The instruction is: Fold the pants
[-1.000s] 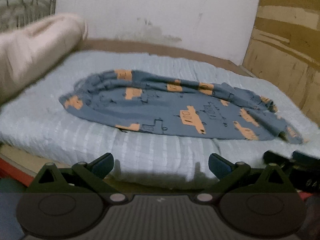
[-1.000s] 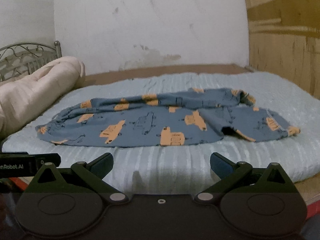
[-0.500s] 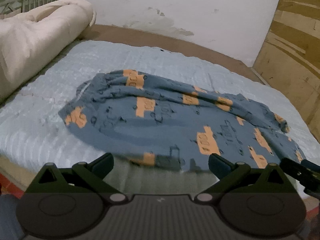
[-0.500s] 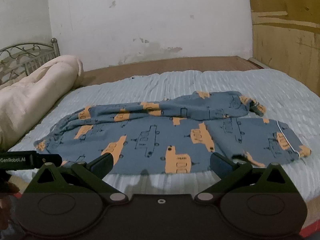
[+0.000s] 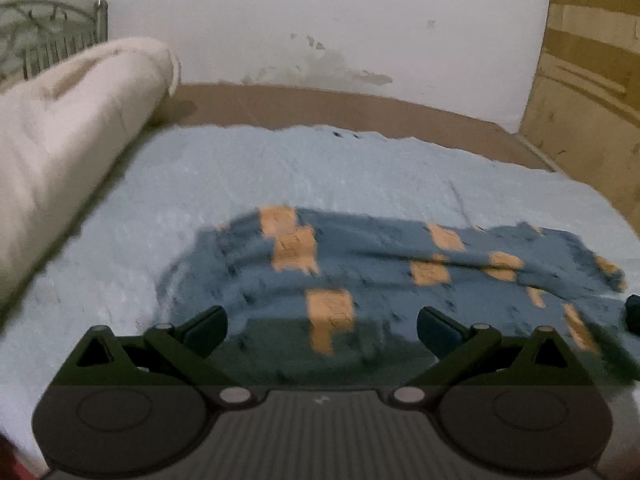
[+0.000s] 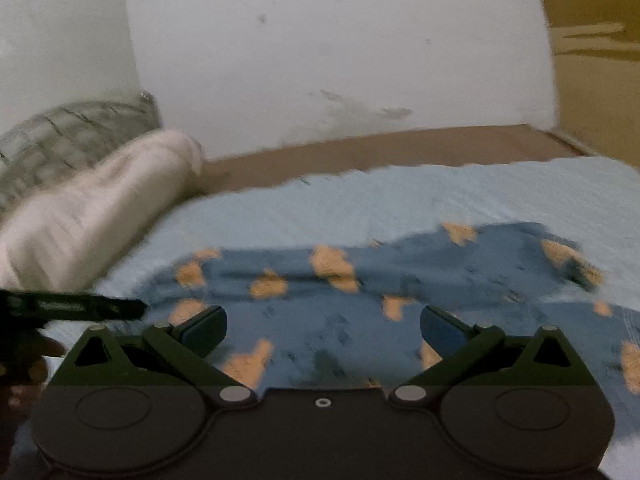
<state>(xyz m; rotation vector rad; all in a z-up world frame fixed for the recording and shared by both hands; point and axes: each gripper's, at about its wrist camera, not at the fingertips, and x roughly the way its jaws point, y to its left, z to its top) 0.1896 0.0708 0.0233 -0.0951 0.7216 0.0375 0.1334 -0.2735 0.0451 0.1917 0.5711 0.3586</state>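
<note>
Grippers, nearest the cameras: the left gripper (image 5: 322, 330) has its jaws spread wide, with nothing between the blue pads. The right gripper (image 6: 324, 330) is in the same condition, jaws fully apart and holding nothing. Both are positioned over the near edge of the pants (image 5: 380, 280), and whether the pads touch the fabric cannot be determined.

In the right wrist view, part of the left gripper (image 6: 72, 306) appears at the left edge as a dark bar, with the hand (image 6: 28, 360) holding it visible below. In the left wrist view, a dark tip of the right gripper (image 5: 633, 318) shows at the right edge.

Pants: blue-grey fabric with an orange print, lying stretched lengthwise across the light blue bedspread (image 5: 320, 168). Folds and wrinkles run along the garment. Both views are motion-blurred, so the print detail is not legible.

Beyond the pants, a rolled cream blanket (image 5: 68, 132) lies along the left side of the bed. A metal headboard (image 5: 48, 48) stands behind the blanket. A brown bed frame (image 5: 320, 104) borders the far edge, against a white wall (image 5: 320, 20). A wooden panel (image 5: 588, 72) stands at the right.
</note>
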